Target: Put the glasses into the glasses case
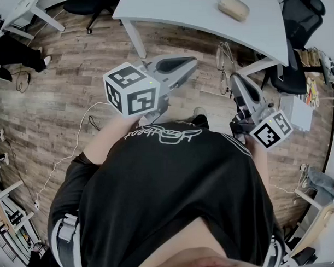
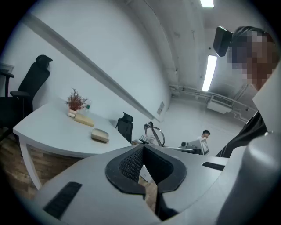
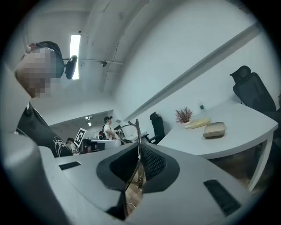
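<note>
Thin wire-framed glasses [image 1: 225, 65] hang in the air in front of me, with my right gripper [image 1: 236, 81] shut on one temple. In the right gripper view the glasses [image 3: 135, 136] stand edge-on between the pads of that gripper [image 3: 137, 166]. The tan, shut glasses case [image 1: 233, 7] lies on the white table [image 1: 190, 11], well beyond both grippers. It also shows as the case [image 3: 214, 130] at the right and the case [image 2: 99, 135] at the left. My left gripper [image 1: 187, 62] is held level beside the right one, shut and empty. From the left gripper [image 2: 143, 169], the glasses [image 2: 154, 133] appear just past the jaws.
Black office chairs [image 1: 297, 21] stand around the white table. A small plant [image 2: 75, 101] and a yellowish block [image 2: 83, 119] sit at the table's far end. A wooden floor [image 1: 56, 106] with a white cable [image 1: 79, 133] lies below. More desks and people are in the background.
</note>
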A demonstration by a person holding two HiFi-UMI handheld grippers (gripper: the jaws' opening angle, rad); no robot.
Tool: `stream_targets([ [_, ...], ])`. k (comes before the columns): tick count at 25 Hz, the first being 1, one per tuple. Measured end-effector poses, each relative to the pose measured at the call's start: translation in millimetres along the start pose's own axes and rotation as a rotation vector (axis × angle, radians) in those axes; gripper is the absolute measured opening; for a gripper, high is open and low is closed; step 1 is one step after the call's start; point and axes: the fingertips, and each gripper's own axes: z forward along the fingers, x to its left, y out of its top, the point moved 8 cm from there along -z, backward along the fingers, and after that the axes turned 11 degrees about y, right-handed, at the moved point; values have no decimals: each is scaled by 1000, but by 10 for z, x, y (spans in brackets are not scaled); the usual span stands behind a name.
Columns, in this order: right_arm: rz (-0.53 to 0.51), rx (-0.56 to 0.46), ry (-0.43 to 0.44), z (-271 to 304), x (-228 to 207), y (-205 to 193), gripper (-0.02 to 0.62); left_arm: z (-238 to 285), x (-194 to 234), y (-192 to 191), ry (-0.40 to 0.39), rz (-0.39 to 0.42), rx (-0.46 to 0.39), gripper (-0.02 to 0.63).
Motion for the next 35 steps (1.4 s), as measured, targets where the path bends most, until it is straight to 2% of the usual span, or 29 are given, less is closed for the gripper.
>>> stream_targets([
  [10, -7, 2, 0, 11, 46, -19, 23, -23, 9, -50, -1, -8, 17, 6],
  [18, 40, -34, -7, -55, -23, -51, 23, 10, -2, -82, -1, -5, 29, 6],
  [35, 93, -77, -24, -177, -469, -3, 23, 361, 16, -18, 21, 12, 55, 6],
])
